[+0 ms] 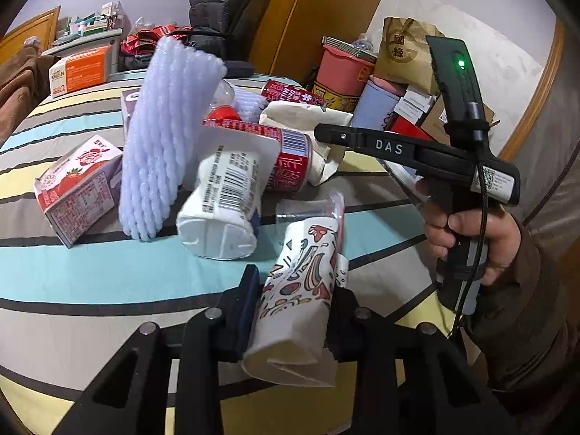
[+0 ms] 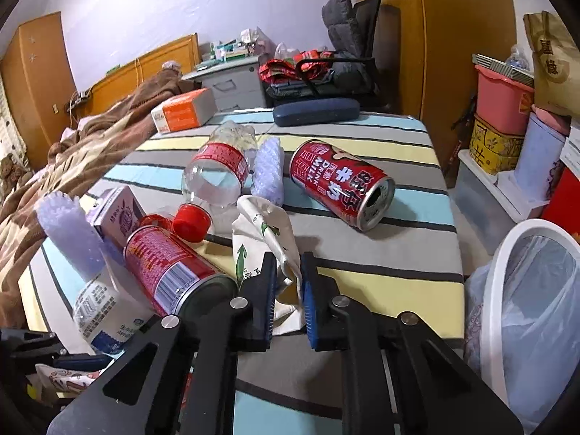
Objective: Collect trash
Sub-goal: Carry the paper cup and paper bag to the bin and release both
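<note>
Trash lies on a striped bed (image 1: 90, 272). My left gripper (image 1: 295, 290) is shut on a patterned tissue pack (image 1: 301, 282), held just above the bed. My right gripper (image 2: 286, 282) is shut on a crumpled white paper bag (image 2: 266, 228); the right gripper also shows in the left wrist view (image 1: 326, 134). Nearby lie a white yogurt bottle (image 1: 224, 203), a red milk can (image 2: 170, 264), another red can (image 2: 342, 185), a clear plastic bottle (image 2: 221, 166) with a red cap (image 2: 191, 223), foam netting (image 1: 163, 137) and a strawberry milk carton (image 1: 78, 188).
A white bin with a plastic liner (image 2: 533, 311) stands at the bed's right side. A brown blanket (image 2: 72, 156), an orange box (image 2: 185, 110) and a dark glasses case (image 2: 315, 112) lie on the far bed. Stacked boxes and a pink tub (image 2: 504, 99) stand at the right wall.
</note>
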A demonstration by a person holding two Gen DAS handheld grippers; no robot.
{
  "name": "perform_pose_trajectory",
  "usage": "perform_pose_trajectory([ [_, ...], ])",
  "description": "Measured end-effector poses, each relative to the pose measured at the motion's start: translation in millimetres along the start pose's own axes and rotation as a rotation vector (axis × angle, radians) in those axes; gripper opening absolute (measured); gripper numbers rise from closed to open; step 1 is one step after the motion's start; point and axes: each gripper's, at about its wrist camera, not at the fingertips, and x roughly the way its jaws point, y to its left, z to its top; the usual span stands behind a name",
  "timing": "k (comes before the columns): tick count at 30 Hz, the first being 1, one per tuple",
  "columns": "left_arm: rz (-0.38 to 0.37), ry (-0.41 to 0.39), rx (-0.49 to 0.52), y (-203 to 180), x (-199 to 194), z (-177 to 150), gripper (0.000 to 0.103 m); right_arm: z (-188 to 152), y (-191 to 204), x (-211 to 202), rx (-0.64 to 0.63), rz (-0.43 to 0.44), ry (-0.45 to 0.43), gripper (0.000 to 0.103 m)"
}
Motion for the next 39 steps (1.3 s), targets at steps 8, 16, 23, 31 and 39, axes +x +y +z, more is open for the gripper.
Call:
perform_pose_trajectory([
  [8,0.016,0.019,0.049,-12.6,6.5,-0.2,0.043,-10.5,-8.1,-22.3,0.068,0.006,-0.061,0.011],
  [16,0.045,0.002,0.038,-18.5,6.8,0.6,0.027,-21.6,-5.7,-38.9,0.099,0.001,-0.115,0.011],
  [23,0.065,-0.044,0.063,-33.9,-6.0,3.3,0.022,-31.6,-12.8,-57.0,0.142,0.003,-0.168,0.011],
  [31,0.066,-0.083,0.056,-44.6,-14.7,10.4,0.021,-43.2,-19.1,-74.2,0.19,-0.014,-0.212,0.011],
  [39,0.031,-0.125,0.099,-71.8,-18.4,30.9,0.021,-47.9,-32.0,-97.7,0.24,-0.06,-0.263,0.011],
])
